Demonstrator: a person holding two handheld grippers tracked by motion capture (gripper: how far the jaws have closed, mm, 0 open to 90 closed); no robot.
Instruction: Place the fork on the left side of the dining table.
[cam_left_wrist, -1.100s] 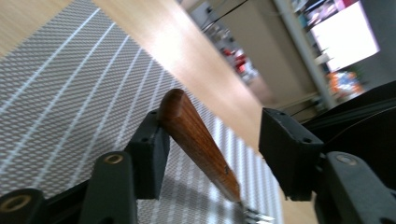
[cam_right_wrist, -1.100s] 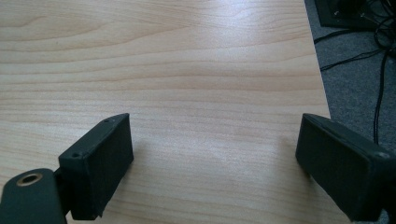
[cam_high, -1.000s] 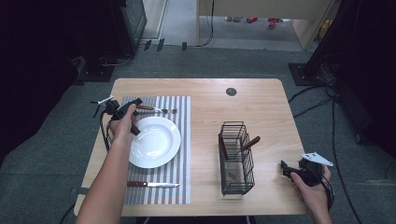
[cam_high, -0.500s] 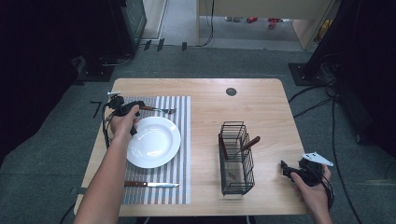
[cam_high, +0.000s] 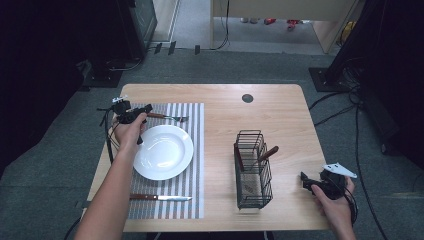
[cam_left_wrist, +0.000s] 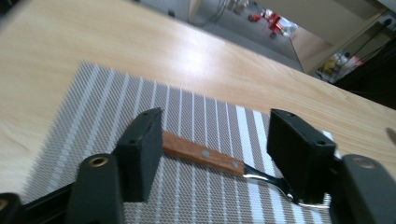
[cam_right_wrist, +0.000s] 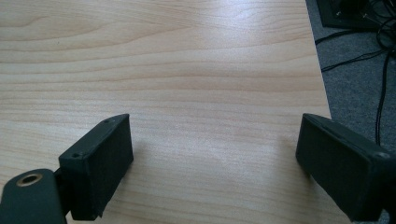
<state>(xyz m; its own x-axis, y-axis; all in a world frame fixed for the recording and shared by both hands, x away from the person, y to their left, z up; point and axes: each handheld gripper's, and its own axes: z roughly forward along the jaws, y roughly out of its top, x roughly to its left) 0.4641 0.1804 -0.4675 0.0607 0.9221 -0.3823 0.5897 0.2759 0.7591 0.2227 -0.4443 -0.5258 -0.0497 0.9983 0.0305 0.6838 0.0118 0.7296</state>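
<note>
A fork (cam_high: 168, 118) with a wooden handle lies on the striped placemat (cam_high: 192, 195), just beyond the white plate (cam_high: 165, 150). My left gripper (cam_high: 145, 109) hovers at the fork's handle end. In the left gripper view the fork (cam_left_wrist: 201, 153) rests flat on the mat, seen between the two pads (cam_left_wrist: 140, 149), which do not touch it. The left gripper (cam_left_wrist: 217, 126) is open, and its jaws have just been closing a little. My right gripper (cam_high: 306, 181) stands open over bare wood at the table's front right, and the right gripper view shows the right gripper (cam_right_wrist: 212, 140) holding nothing.
A wooden-handled knife (cam_high: 160, 198) lies on the mat in front of the plate. A black wire caddy (cam_high: 252, 175) with wooden-handled utensils (cam_high: 267, 154) stands right of centre. A dark round hole (cam_high: 247, 98) marks the table's far side. Cables run across the floor to the right.
The left gripper has lifted slightly above the fork, which still lies on the mat. The right hand has stayed where it was.
</note>
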